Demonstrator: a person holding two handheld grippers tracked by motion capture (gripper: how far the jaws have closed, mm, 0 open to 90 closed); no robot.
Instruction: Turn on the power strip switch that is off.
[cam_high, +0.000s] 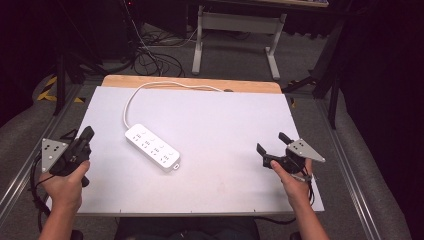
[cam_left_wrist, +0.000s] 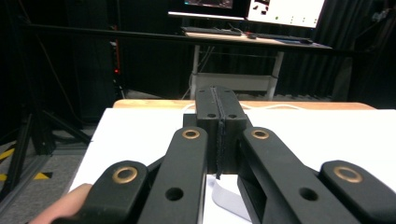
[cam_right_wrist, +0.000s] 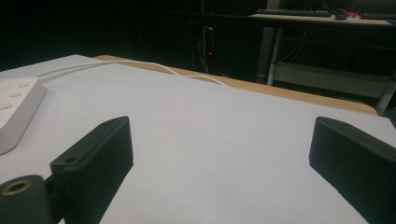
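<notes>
Your left tongs (cam_high: 86, 134) are closed on nothing; your right tongs (cam_high: 272, 142) stand wide apart, empty. The power strip (cam_high: 152, 147) lies mid-bench between them, well clear of both. Risk: its cord (cam_high: 131, 99) may drag it askew if lifted by one end. The right gripper view catches the strip's edge.
</notes>
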